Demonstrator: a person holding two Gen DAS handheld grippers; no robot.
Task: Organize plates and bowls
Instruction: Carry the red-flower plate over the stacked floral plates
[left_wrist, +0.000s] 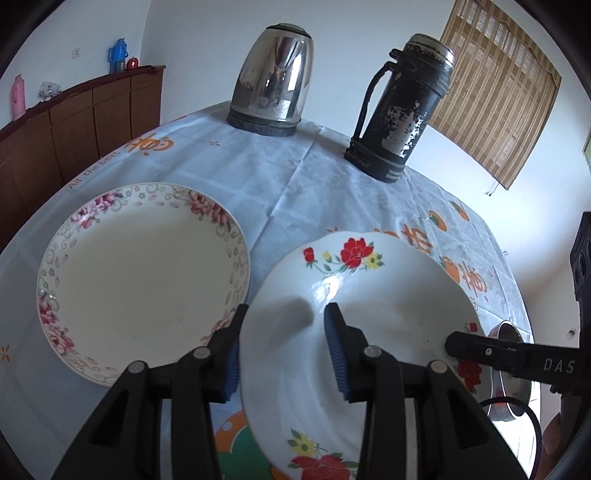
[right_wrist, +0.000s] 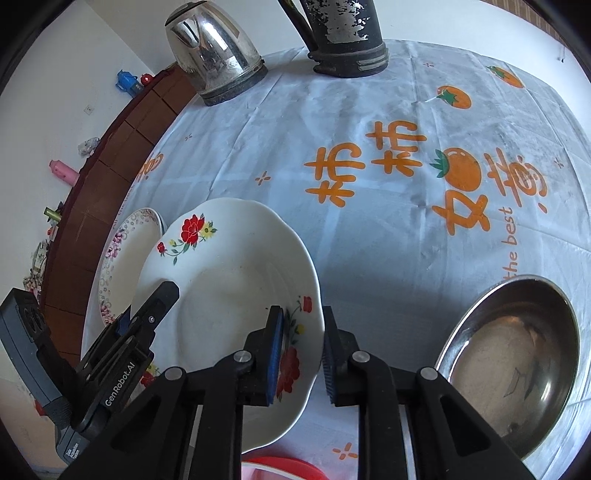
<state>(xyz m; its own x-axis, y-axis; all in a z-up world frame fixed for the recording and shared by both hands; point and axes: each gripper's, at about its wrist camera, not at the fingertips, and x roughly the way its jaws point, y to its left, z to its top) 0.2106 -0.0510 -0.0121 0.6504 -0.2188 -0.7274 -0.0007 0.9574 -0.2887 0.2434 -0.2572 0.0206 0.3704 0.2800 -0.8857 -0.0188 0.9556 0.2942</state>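
Note:
A white plate with red flowers (left_wrist: 369, 314) (right_wrist: 229, 273) is tilted above the table, between both grippers. My left gripper (left_wrist: 282, 347) straddles its left rim, jaws apart, one finger under and one over the rim. My right gripper (right_wrist: 301, 354) straddles its right rim, jaws apart with a gap around the edge; it shows in the left wrist view (left_wrist: 491, 349) too. A plate with a pink floral rim (left_wrist: 140, 273) (right_wrist: 125, 251) lies flat to the left. A steel bowl (right_wrist: 517, 362) sits at the right.
A steel kettle (left_wrist: 273, 81) (right_wrist: 214, 48) and a black flask (left_wrist: 402, 107) (right_wrist: 343, 33) stand at the table's far side. A wooden cabinet (left_wrist: 74, 122) lines the left wall. Something red (right_wrist: 280, 469) lies at the near edge.

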